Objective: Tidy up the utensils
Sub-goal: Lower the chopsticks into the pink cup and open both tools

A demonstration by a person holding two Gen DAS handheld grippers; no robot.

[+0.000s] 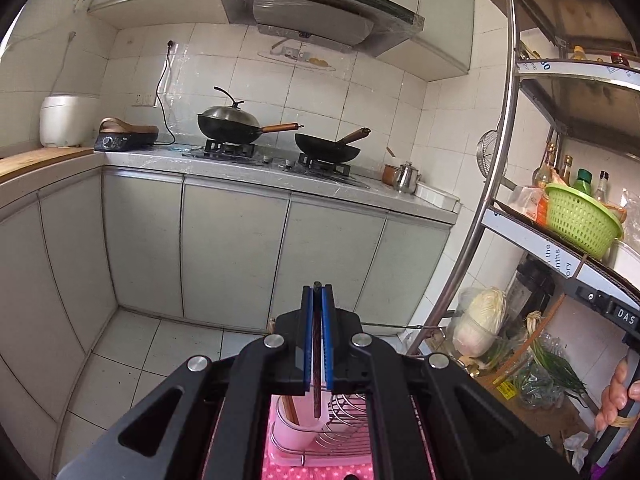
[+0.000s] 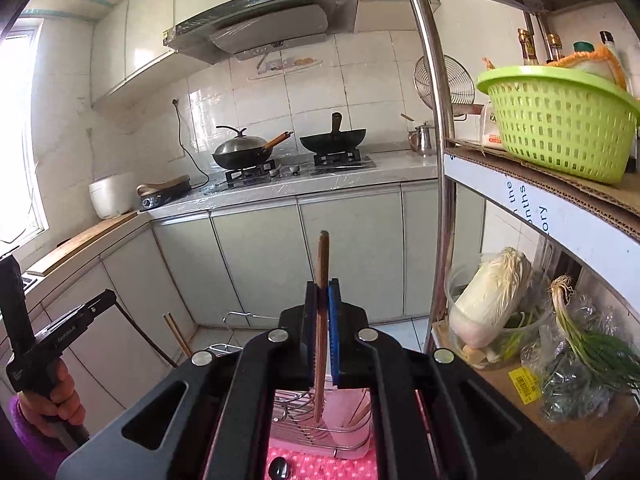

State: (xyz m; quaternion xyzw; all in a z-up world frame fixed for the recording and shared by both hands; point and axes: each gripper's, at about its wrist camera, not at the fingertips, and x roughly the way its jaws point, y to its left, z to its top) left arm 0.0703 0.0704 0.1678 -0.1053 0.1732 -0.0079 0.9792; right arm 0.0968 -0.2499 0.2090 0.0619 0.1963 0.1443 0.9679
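Observation:
In the left wrist view my left gripper (image 1: pixel 317 294) is shut on a dark brown chopstick (image 1: pixel 317 360). The stick runs along the blue pads and its lower end hangs over a pink utensil cup (image 1: pixel 298 416). That cup holds a light wooden stick and stands in a wire dish rack (image 1: pixel 348 420). In the right wrist view my right gripper (image 2: pixel 323 288) is shut on a lighter wooden chopstick (image 2: pixel 322 256). Its top pokes well above the pads. Its lower end hangs over the same wire rack (image 2: pixel 304 412) and pink cup (image 2: pixel 344 404).
The rack sits on a pink dotted cloth (image 1: pixel 320 472). Ahead are grey cabinets and a counter with two woks (image 1: pixel 228 126) on a stove. A metal shelf rack (image 2: pixel 444 184) at right carries a green basket (image 2: pixel 560 128), cabbage and scallions. A hand holds the left gripper's handle (image 2: pixel 60 384).

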